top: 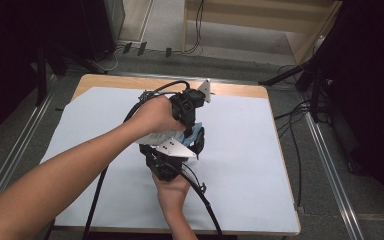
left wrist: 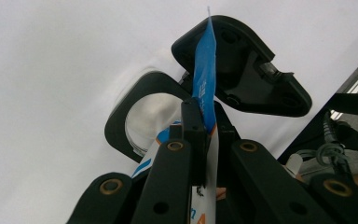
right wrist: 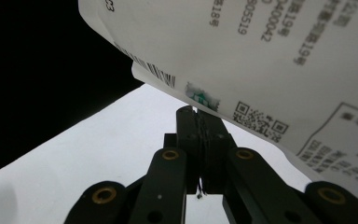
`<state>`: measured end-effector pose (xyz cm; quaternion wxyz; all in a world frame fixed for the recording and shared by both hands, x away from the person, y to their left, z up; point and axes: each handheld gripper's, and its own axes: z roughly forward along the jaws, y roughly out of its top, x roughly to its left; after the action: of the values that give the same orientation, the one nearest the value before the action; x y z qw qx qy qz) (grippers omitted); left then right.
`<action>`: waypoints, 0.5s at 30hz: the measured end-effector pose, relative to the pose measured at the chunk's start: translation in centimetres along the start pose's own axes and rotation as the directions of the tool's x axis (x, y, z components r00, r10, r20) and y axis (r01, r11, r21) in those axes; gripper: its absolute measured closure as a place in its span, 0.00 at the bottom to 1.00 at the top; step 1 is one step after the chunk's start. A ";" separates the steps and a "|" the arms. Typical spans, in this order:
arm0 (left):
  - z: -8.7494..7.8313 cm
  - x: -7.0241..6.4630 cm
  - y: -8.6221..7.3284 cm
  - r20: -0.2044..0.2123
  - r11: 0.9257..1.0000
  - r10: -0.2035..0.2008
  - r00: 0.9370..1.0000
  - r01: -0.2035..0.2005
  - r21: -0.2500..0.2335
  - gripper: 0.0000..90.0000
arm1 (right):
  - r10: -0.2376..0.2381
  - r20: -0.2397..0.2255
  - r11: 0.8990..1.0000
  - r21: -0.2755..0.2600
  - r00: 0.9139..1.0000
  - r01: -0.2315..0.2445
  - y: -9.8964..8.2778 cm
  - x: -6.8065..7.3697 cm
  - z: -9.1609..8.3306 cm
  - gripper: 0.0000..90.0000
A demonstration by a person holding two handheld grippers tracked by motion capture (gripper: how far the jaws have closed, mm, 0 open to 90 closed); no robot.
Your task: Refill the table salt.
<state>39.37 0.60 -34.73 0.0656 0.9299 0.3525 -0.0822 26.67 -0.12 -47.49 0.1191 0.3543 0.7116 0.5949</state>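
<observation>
A flat white packet [top: 164, 136] with a blue edge hangs above the middle of the table, held between both grippers. My left gripper [top: 194, 131] reaches down from the far side, and its jaws [left wrist: 200, 116] are shut on the packet's blue and white edge [left wrist: 205, 70]. My right gripper [top: 196, 146] comes in from the near side under its grey plate [top: 174, 148]. In the right gripper view its jaws [right wrist: 199, 116] are shut on the lower edge of the packet's printed white face [right wrist: 261, 51], which carries a barcode and a QR code. Black housing [left wrist: 247, 70] sits just beyond the blue edge.
A white sheet [top: 245, 150] covers the wooden table [top: 130, 81]. Black cables [top: 205, 200] trail from both grippers toward the near edge. Dark stand legs [top: 300, 70] and more cables lie on the floor at the right, and metal rails [top: 330, 160] run along both sides.
</observation>
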 end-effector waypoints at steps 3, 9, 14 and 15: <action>0.2 -0.1 0.1 0.000 1.000 -0.004 1.000 0.004 0.003 1.00 | 0.004 -0.003 1.000 0.006 1.000 -0.004 0.0 -0.1 0.0 1.00; -0.1 -0.1 0.1 -0.002 1.000 0.023 1.000 -0.023 0.001 1.00 | -0.002 0.004 1.000 0.000 1.000 0.002 0.0 -0.3 -0.1 1.00; -0.8 0.6 -0.5 0.013 0.998 0.015 1.000 -0.014 -0.059 1.00 | -0.004 0.010 1.000 0.020 1.000 0.003 -0.4 -0.4 -0.2 1.00; -1.0 0.9 -0.7 0.026 0.998 0.019 0.999 -0.017 -0.068 1.00 | -0.009 0.010 1.000 0.020 1.000 0.009 -0.4 -0.4 -0.2 1.00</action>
<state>39.66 1.86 -33.93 0.1025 0.9291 0.3459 -0.0817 26.70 -0.59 -47.94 0.1218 0.3552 0.7186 0.5853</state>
